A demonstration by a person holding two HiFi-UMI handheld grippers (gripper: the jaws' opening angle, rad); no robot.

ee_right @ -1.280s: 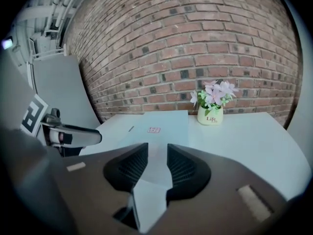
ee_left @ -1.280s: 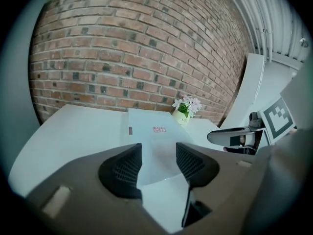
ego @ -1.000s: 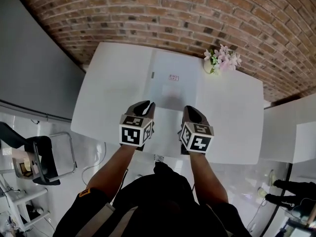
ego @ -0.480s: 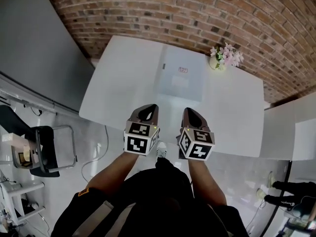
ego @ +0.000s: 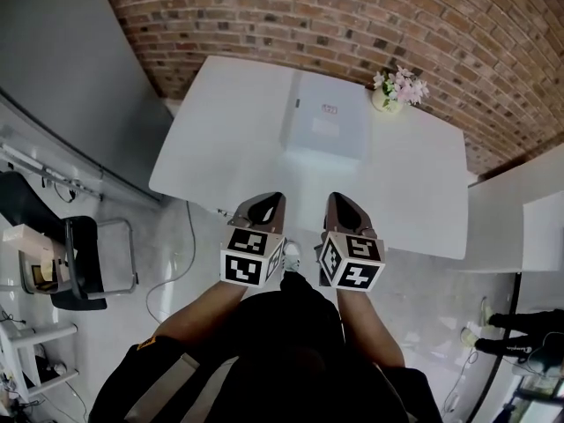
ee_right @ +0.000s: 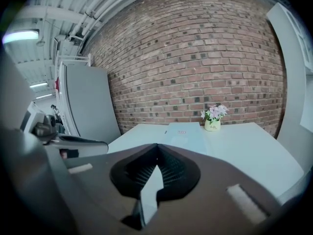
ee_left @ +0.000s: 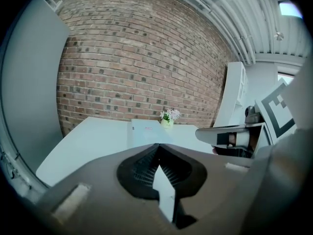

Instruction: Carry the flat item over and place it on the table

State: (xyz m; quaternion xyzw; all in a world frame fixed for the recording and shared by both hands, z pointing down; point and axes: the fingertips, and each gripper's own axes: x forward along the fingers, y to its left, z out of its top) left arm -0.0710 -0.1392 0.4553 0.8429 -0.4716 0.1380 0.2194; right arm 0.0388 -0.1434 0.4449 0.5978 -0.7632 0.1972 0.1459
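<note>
The flat item [ego: 324, 126], a pale translucent sheet with a small red label, lies flat on the white table [ego: 220, 148] near its far edge. It also shows in the left gripper view [ee_left: 145, 130] and the right gripper view [ee_right: 186, 132], well ahead of the jaws. My left gripper [ego: 264, 204] and right gripper [ego: 342, 204] hang side by side off the table's near edge, over the floor. Both are shut and empty: the jaws meet at the tips in the left gripper view [ee_left: 157, 146] and the right gripper view [ee_right: 157, 146].
A small vase of pink flowers [ego: 397, 91] stands on the table just right of the sheet. A brick wall [ego: 352, 25] runs behind the table. A grey panel [ego: 62, 69] and a chair [ego: 84, 263] are at left, a white cabinet [ego: 520, 227] at right.
Both grippers have drawn back from the table toward the person and now hang past its near edge. The sheet stays on the table, farther from the jaws.
</note>
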